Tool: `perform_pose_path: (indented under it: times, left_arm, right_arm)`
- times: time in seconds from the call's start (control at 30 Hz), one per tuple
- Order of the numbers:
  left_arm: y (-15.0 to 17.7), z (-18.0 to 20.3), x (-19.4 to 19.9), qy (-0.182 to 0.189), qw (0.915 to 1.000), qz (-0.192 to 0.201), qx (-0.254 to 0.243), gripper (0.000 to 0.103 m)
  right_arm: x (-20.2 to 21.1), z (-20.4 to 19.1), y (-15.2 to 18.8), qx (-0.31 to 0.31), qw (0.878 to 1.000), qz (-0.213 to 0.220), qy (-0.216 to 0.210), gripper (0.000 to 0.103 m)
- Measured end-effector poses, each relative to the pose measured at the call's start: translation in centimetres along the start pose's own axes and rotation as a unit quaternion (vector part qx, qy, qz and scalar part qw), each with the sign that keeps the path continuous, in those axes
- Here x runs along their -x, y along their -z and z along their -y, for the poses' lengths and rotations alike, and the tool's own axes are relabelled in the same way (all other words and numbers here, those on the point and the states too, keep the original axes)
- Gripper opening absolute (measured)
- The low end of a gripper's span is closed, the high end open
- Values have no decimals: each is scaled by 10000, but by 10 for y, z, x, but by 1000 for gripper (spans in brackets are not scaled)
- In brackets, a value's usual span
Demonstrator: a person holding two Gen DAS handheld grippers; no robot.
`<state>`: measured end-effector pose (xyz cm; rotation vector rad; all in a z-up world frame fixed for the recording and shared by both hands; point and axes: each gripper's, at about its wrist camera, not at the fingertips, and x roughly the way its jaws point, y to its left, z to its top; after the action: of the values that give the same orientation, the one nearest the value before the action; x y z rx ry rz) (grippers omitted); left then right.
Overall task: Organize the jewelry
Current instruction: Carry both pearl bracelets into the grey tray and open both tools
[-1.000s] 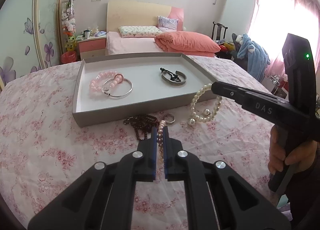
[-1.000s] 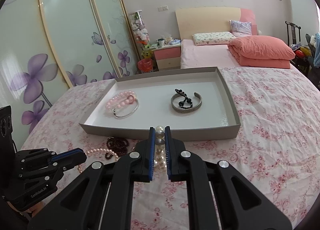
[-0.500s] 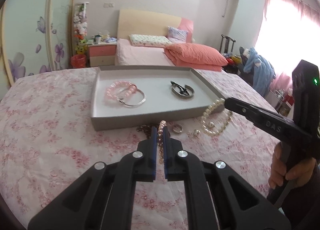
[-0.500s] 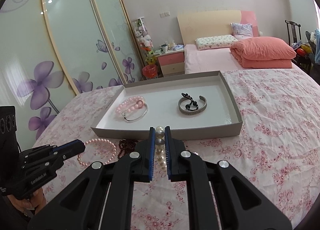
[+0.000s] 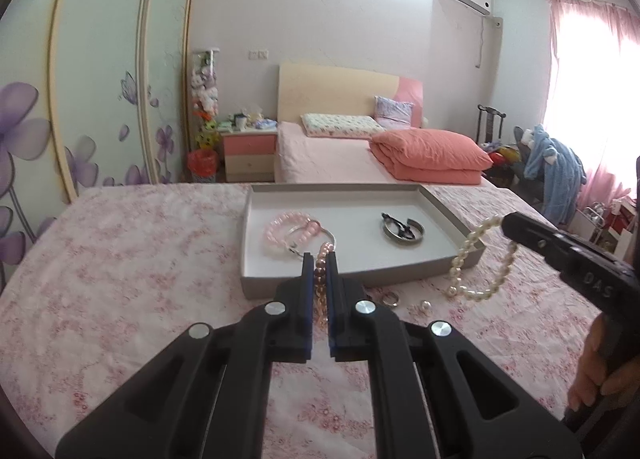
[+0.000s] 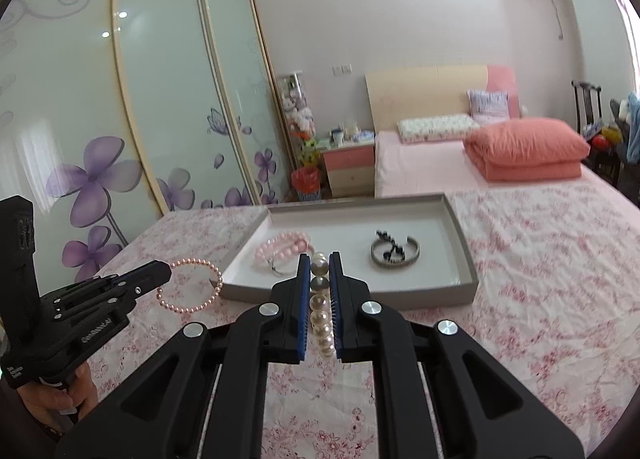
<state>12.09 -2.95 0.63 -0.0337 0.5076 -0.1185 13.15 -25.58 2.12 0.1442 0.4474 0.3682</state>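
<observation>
My left gripper point(image 5: 319, 259) is shut on a small pink pearl bracelet point(image 5: 320, 279), held in the air before the grey tray point(image 5: 352, 279); its hanging loop shows in the right wrist view point(image 6: 192, 286). My right gripper point(image 6: 319, 259) is shut on a white pearl bracelet point(image 6: 320, 315), which dangles at the tray's right corner in the left wrist view point(image 5: 476, 263). The tray point(image 6: 466, 255) holds a pink bead bracelet point(image 6: 282, 249) with a silver bangle point(image 5: 316, 237), and a grey cuff point(image 6: 394, 255) with a black piece.
A ring point(image 5: 390, 300) and a small silver piece point(image 5: 425, 305) lie on the floral pink cloth point(image 5: 120, 279) in front of the tray. A bed with an orange quilt point(image 5: 432, 155) and a nightstand point(image 5: 250, 153) stand behind.
Both grippers have risen with their bracelets, lifting them off the cloth. The dark bead bracelet in front of the tray is now hidden behind my left fingers.
</observation>
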Motion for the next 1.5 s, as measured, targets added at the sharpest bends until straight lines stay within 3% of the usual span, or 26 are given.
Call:
perform_pose_path:
  times: [0.4,0.83,1.27,1.5]
  left_arm:
    - [-4,2,7,-366,9992,169,-36,7]
    - [-16,6,-5,-492,9984,236,-135,7]
    - [-24,7,-20,-468,9986,172,-183,7]
    - [-49,12,-38,-257,9990,225,-284,7]
  right_arm:
    - [13,-11,-5,332,9981,450,254,10]
    - [10,-11,-18,466,9956,696,409,10]
    - [1,-5,-24,429,9954,713,469,10]
    - [-10,-2,-41,459,9943,830,487,10]
